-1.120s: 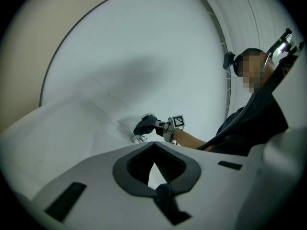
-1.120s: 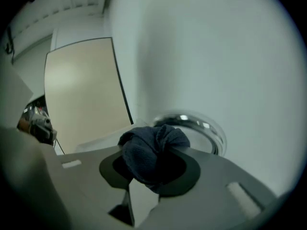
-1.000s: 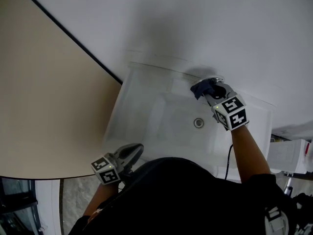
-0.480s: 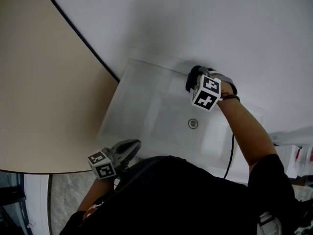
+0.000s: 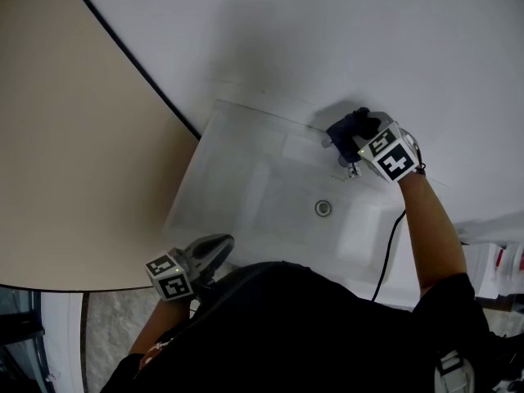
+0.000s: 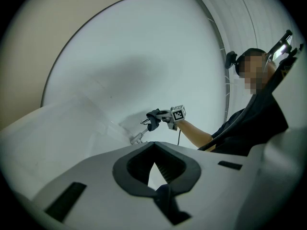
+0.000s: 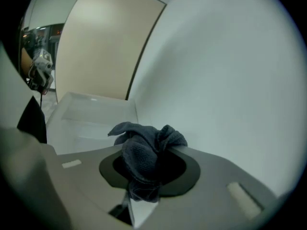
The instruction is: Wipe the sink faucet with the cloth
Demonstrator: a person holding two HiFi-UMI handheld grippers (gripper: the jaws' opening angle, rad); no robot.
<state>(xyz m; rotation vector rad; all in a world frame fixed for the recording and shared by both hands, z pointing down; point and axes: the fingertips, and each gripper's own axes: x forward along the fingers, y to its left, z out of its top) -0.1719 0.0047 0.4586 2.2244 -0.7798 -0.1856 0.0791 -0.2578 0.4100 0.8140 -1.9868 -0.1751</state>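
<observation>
Right gripper: jaws part-closed, clamped on a bunched dark blue cloth. The wad fills the gap between the pads and spills out past the tips.

Position: over the back edge of the white sink, towards its right-hand back corner, tips angled down.

Faucet: small chrome fitting on that same back edge. In the left gripper view it sits just below the cloth and a little to the left. Its spout slants down and out over the basin towards the drain, so its long axis runs back edge to drain.

Contact: cloth looks just above the faucet top; cannot tell from these views whether it touches. The metal is tiny and partly masked by the gripper.

Left gripper: jaws fully together, nothing between them. It is held level near the front left corner of the sink, close to the person's body and well apart from the faucet.

Judgement: the right hand is much the nearer and has the cloth. The next stroke calls for coming down and following the spout's slant towards the drain.
</observation>
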